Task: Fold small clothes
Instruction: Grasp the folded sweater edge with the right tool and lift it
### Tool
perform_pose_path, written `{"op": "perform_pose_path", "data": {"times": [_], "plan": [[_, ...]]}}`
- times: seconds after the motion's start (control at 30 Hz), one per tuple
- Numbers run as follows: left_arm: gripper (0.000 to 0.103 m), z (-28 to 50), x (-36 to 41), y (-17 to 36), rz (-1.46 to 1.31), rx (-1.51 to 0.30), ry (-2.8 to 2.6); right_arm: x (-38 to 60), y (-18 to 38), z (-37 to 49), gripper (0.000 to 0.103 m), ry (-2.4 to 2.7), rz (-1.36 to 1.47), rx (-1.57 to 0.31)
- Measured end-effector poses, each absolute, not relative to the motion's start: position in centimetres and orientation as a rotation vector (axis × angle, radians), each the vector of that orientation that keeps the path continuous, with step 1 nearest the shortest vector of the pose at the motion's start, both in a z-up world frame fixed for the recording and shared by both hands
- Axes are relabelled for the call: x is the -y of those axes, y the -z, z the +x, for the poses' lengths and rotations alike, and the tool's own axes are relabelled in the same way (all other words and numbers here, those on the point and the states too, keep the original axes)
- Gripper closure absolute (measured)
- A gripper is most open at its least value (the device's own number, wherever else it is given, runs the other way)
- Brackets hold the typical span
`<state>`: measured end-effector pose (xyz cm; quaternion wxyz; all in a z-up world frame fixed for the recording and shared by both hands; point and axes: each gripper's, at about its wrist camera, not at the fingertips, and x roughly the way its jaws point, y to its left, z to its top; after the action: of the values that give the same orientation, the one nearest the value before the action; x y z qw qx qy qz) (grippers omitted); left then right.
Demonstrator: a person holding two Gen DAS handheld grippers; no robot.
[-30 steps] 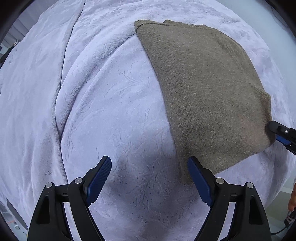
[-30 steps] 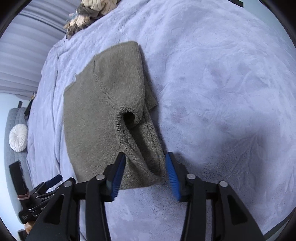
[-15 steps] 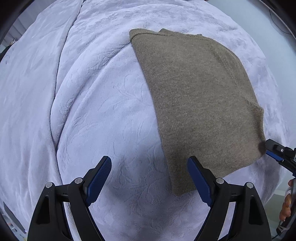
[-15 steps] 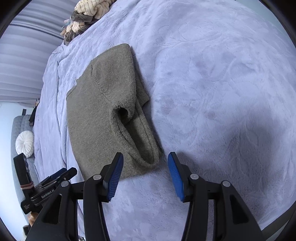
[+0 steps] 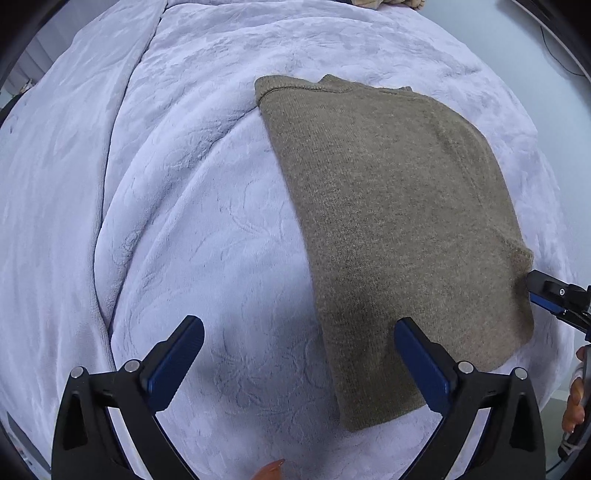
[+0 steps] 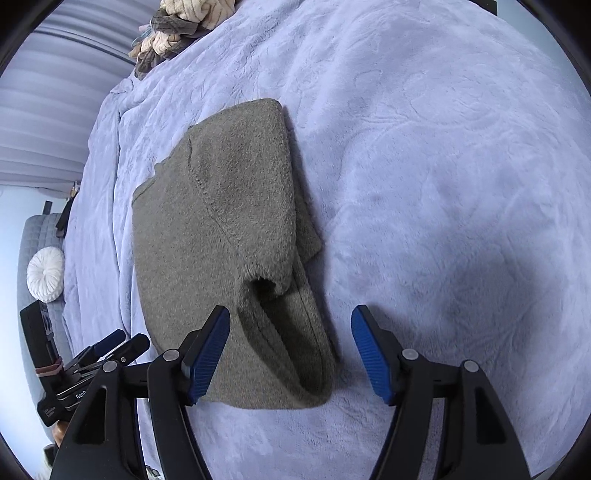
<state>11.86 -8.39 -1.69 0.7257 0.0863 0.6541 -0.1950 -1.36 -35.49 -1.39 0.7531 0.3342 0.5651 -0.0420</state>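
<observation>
An olive-brown knitted sweater (image 5: 388,229) is lying folded flat on a pale lavender plush blanket (image 5: 184,221), filling the stretch from twelve to four o'clock in the left wrist view. The left gripper (image 5: 299,362) is hanging over the blanket at six o'clock with its jaws spread wide — they have just been opening further — and nothing is sitting between them, though the right-hand blue pad is overlapping the sweater's near corner in the picture. In the right wrist view the right gripper (image 6: 290,350) is also standing open, its jaws having just been widening, and the sweater's rolled sleeve end (image 6: 291,347) is lying between the pads without being pinched (a clear gap is showing on each side). A heap of other clothes (image 6: 181,26) is sitting at eleven o'clock, and a round white cushion (image 6: 46,273) is resting at nine o'clock — well apart from the sweater.
</observation>
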Motion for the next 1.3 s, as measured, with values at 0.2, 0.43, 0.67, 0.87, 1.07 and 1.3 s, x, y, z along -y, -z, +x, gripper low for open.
{"op": "perform_pose_path", "data": {"times": [0.2,0.43,0.67,0.87,1.07,1.3], "plan": [[0.000,13.4,8.8,3.1,0.150,-1.469,0.430,36.2,2.0,-0.5,0.025,0.079,0.736,-1.235],[0.000,15.0,7.8,4.2,0.035,-1.507,0.473,37.2,2.7,0.5,0.025,0.049,0.755,-1.229],[0.000,17.5,7.0,4.4,-0.087,-1.475,0.518,38.5,3.4,2.1,0.024,-0.024,0.799,-1.202],[0.000,18.1,8.9,7.3,-0.185,-1.549,0.615,38.5,5.5,4.6,0.022,-0.190,0.875,-1.229],[0.000,18.0,11.0,7.3,-0.191,-1.517,0.657,37.1,6.0,6.8,0.018,-0.278,0.839,-1.246],[0.000,17.7,12.2,7.2,-0.163,-1.495,0.636,37.2,7.6,7.8,0.022,-0.248,0.930,-1.234]]}}
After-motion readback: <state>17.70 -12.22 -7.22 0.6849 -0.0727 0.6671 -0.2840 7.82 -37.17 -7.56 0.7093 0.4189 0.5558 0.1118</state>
